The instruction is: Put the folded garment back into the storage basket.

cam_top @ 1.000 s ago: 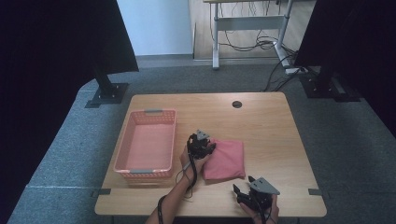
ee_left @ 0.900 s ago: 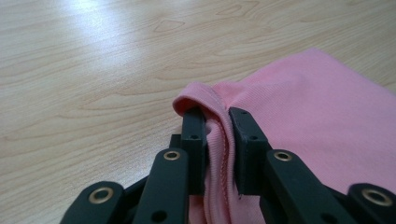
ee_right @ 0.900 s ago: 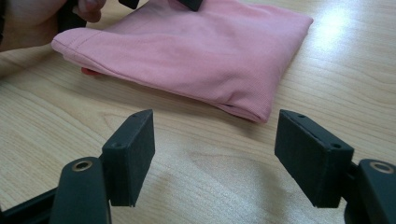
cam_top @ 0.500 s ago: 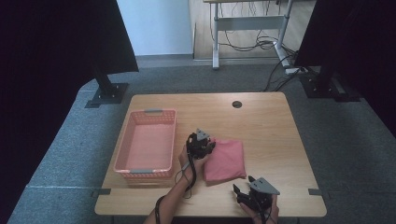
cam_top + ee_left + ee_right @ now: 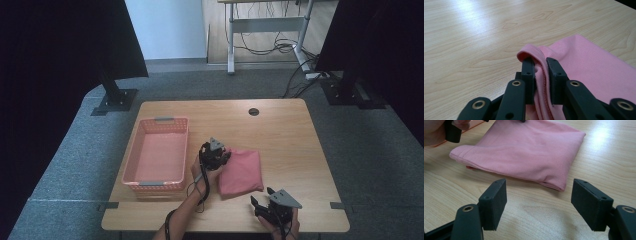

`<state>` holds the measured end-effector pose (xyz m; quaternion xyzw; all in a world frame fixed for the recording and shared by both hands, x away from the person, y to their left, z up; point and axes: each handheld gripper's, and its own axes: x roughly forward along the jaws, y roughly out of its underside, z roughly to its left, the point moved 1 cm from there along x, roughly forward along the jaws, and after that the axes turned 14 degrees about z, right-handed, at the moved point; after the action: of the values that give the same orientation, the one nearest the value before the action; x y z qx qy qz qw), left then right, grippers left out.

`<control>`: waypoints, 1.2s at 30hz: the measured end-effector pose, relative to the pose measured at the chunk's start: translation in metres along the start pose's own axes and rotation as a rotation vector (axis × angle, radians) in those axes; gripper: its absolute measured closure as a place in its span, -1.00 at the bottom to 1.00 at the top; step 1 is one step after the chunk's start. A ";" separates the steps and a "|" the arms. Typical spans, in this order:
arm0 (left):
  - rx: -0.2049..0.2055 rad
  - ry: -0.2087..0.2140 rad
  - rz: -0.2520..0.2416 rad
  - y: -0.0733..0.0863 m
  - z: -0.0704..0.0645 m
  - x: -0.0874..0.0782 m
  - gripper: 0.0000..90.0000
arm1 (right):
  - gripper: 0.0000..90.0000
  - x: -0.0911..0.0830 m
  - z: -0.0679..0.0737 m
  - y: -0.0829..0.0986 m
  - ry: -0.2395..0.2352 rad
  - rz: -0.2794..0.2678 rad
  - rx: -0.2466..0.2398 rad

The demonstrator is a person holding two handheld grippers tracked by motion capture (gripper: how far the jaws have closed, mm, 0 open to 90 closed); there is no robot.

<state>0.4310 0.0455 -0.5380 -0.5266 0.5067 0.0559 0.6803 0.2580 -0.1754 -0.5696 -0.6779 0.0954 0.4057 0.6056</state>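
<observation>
Left tongs (image 5: 540, 75) pinching pink cloth (image 5: 584, 72) edge; right tongs (image 5: 539, 203) spread, low over table (image 5: 524, 215).

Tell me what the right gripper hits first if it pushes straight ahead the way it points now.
Probably the near edge of the folded pink cloth. The right gripper has its jaws open and empty over bare wooden table, with the cloth lying directly ahead; depth is hard to judge.

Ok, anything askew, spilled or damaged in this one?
Nothing stands out. The folded pink cloth lies flat on the table beside the pink basket, its corner bunched only where the left gripper pinches it. The right gripper is open, short of the cloth.
</observation>
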 end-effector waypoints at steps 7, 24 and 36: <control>0.001 -0.005 0.005 0.001 0.000 0.001 0.71 | -0.37 -0.002 0.000 -0.003 0.011 -0.011 -0.003; -0.011 0.000 -0.001 0.002 -0.001 0.001 0.71 | -0.37 -0.002 0.003 -0.018 0.027 -0.004 -0.038; -0.010 0.002 0.003 0.002 -0.002 0.004 0.71 | -0.36 0.003 -0.002 -0.019 0.052 0.022 -0.038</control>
<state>0.4299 0.0430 -0.5420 -0.5294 0.5077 0.0591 0.6771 0.2727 -0.1716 -0.5575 -0.6984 0.1111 0.3962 0.5855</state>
